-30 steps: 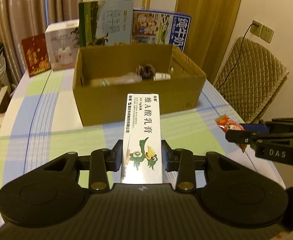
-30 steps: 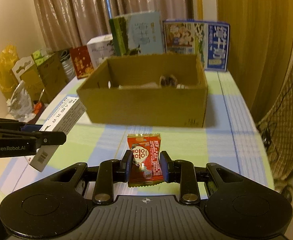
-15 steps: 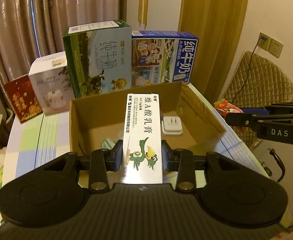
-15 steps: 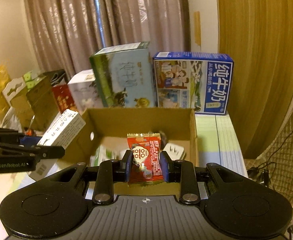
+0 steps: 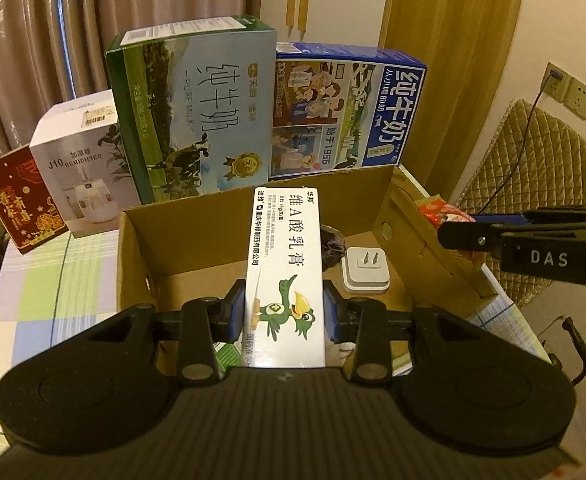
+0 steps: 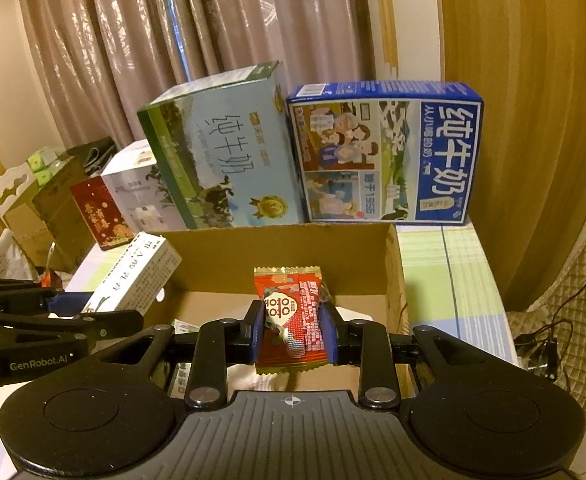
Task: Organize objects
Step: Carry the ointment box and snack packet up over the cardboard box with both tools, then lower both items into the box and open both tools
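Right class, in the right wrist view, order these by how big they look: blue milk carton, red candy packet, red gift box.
1. blue milk carton
2. red candy packet, though nearness to the camera enlarges it
3. red gift box, about alike

The long box (image 5: pixel 285 264) is white with a green bird. The candy wrapper (image 6: pixel 291 316) is red. The desk (image 5: pixel 53 276) has green and blue checks.

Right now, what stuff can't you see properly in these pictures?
- Floor of the cardboard box: mostly hidden in both views, behind the hand-held grippers and what they hold.
- Dark lump beside the white plug: left view, half behind the ointment box; can't tell what it is.
- Red candy packet: right view, small print blurred.
- Green-and-white pack in the box: right view, mostly covered by the left hand-held gripper.
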